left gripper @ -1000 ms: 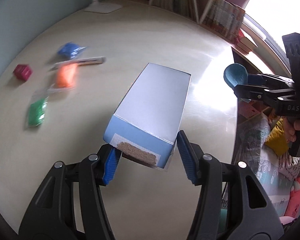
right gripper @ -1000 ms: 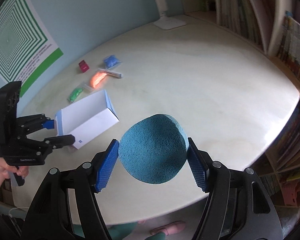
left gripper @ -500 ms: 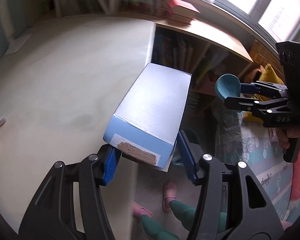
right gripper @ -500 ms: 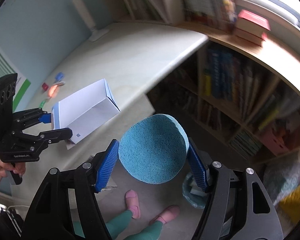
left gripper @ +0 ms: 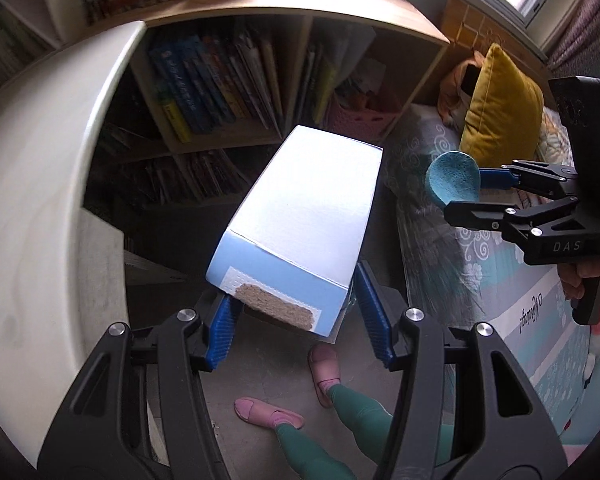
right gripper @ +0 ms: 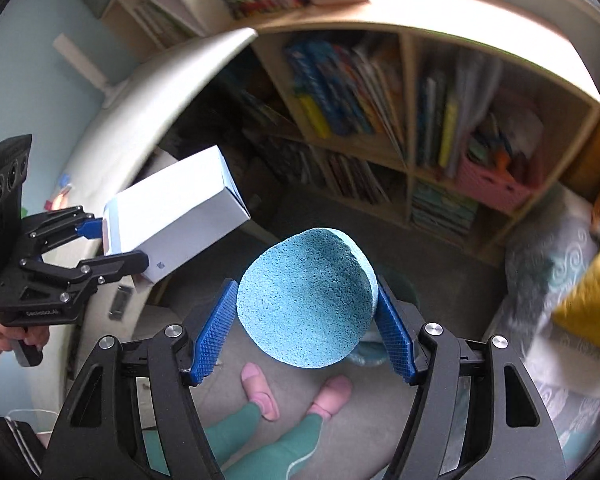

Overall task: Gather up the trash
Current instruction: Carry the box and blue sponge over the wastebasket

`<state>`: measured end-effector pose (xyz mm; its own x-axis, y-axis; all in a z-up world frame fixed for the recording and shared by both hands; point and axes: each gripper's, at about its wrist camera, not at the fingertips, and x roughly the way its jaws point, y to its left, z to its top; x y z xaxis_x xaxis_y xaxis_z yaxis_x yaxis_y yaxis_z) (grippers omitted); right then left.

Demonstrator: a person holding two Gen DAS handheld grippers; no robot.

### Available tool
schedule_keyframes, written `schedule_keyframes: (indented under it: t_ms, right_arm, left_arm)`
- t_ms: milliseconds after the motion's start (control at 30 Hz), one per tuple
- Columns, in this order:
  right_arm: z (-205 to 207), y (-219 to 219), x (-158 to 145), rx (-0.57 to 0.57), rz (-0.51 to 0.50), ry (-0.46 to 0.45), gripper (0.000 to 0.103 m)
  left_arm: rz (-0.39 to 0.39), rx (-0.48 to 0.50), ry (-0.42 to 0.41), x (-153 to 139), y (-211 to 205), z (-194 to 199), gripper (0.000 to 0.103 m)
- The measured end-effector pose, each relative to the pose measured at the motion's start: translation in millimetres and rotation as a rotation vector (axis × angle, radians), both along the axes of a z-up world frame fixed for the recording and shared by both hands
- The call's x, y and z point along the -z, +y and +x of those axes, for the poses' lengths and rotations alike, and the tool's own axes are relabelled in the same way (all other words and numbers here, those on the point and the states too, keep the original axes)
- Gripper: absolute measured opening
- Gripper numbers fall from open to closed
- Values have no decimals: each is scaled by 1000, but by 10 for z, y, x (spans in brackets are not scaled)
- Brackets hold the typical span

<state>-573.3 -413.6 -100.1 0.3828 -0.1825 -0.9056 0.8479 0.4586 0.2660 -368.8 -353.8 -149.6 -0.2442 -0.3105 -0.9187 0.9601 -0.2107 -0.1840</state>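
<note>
our left gripper [left gripper: 296,320] grasps the box [left gripper: 304,216], our right gripper [right gripper: 304,332] clenches the sponge [right gripper: 306,298]; we should centre both over the bin [right gripper: 364,356] before releasing.

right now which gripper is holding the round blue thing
The right gripper: it grips the round blue sponge. The left gripper holds the white box.

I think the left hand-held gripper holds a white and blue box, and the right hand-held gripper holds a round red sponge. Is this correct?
Not fully. The sponge in the right hand-held gripper is round but teal blue, not red; the right wrist view shows it clearly between the blue pads. The rest is right: the left hand-held gripper holds the white and blue box.
</note>
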Motion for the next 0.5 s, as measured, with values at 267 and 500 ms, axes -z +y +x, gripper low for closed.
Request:
schedule_keyframes:
  t_ms: [267, 500]
  right_arm:
    - [-381, -57, 555, 70, 96, -6, 68]
    - [-595, -64, 1261, 124, 162, -14, 68]
  left_arm:
    - [94, 61, -19, 501, -217, -399, 53]
    - [174, 95, -26, 1069, -329, -600, 53]
